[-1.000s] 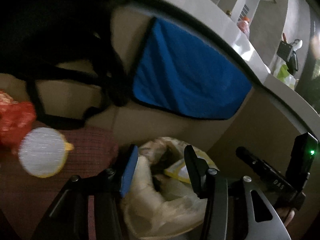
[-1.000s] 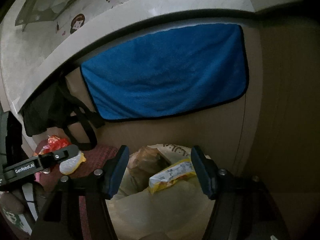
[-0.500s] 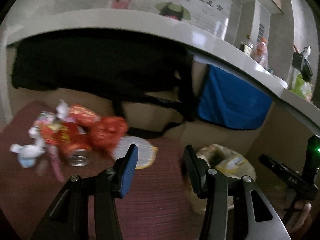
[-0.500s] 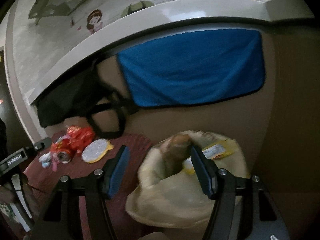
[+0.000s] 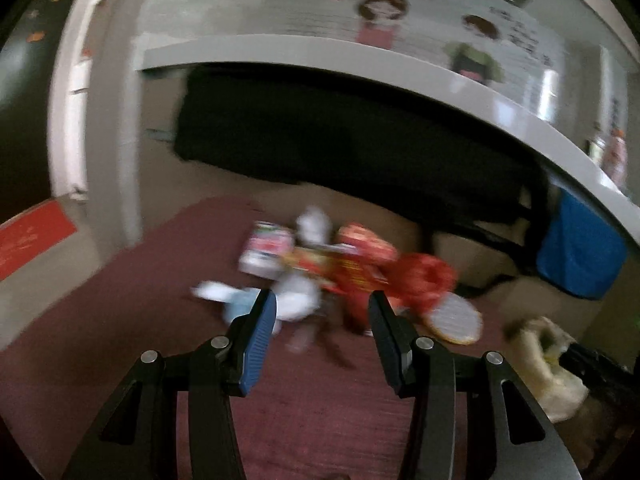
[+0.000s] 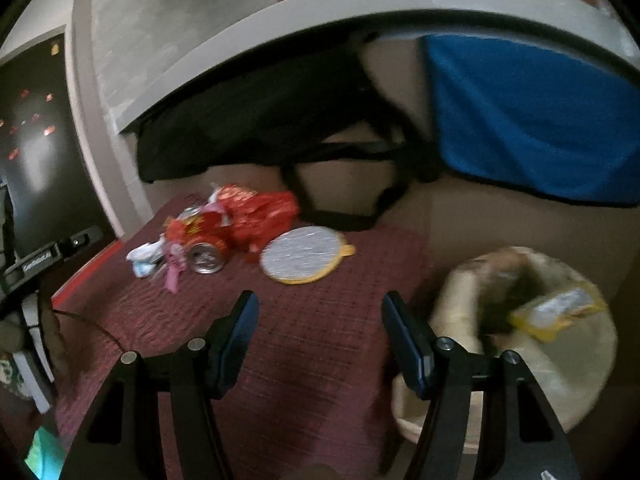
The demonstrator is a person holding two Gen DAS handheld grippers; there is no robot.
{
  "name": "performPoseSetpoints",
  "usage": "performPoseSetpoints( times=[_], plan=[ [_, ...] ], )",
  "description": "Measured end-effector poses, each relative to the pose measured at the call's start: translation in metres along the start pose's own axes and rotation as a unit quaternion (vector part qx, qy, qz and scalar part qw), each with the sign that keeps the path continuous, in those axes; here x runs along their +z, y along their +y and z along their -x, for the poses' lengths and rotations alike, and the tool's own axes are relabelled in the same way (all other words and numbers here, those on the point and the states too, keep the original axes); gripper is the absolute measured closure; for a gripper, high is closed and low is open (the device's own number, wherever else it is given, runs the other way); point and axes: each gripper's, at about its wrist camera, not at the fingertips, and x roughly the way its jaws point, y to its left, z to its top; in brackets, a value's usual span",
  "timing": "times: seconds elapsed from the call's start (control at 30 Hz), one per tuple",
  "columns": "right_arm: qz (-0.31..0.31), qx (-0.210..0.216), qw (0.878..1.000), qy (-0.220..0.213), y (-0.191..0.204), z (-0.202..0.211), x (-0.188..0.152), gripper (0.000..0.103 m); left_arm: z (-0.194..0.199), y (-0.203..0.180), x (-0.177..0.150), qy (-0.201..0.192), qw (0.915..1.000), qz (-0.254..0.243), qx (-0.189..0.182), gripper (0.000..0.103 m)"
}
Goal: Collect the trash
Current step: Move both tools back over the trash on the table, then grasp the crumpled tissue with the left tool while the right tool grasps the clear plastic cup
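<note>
Left gripper (image 5: 320,312): jaws wide, nothing between, aimed at blurred trash pile (image 5: 340,268) on maroon mat (image 5: 312,412). Right gripper (image 6: 316,316): jaws wide, nothing held, above same mat. Red wrapper (image 6: 256,208), crushed can (image 6: 206,258), round foil lid (image 6: 302,254) close together; open trash bag (image 6: 560,364) right of mat, yellow packet (image 6: 556,312) inside.

Trash heap and bag on the dark red woven mat (image 6: 320,344)

On the mat, the round silver-faced yellow-rimmed disc (image 6: 301,255) lies just right of the heap of crumpled red wrappers (image 6: 256,212); an aluminium can (image 6: 206,257) lies at the heap's near edge. The cream plastic trash bag (image 6: 560,372) sits well right of the disc, a yellow snack packet (image 6: 556,312) in it. Behind hang a black bag (image 6: 256,120) and, right of it, a blue cloth (image 6: 532,120).
</note>
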Motion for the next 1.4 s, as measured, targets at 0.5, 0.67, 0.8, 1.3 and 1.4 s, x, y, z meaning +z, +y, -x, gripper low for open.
performPoseSetpoints(
  times=[0.5, 0.67, 0.8, 1.3, 1.4],
  plan=[
    [0.091, 0.066, 0.992, 0.058, 0.114, -0.104, 0.032, 0.041, 0.064, 0.125, 0.045, -0.042, 0.9907, 0.083, 0.100, 0.052],
    [0.071, 0.063, 0.993, 0.065, 0.137, -0.144, 0.037, 0.043, 0.056, 0.137, 0.035, -0.028, 0.9937, 0.097, 0.049, 0.050],
    [0.023, 0.057, 0.996, 0.062, 0.138, -0.170, 0.042, 0.042, 0.034, 0.120, 0.023, -0.013, 0.9977, 0.067, 0.001, 0.050],
    [0.040, 0.075, 0.988, 0.129, 0.122, -0.188, 0.042, 0.041, -0.070, 0.035, -0.006, 0.078, 0.9922, -0.074, -0.064, 0.050],
    [0.047, 0.073, 0.986, 0.140, 0.106, -0.164, 0.030, 0.096, -0.084, 0.017, -0.012, 0.088, 0.9889, -0.106, -0.055, 0.050]
  ],
)
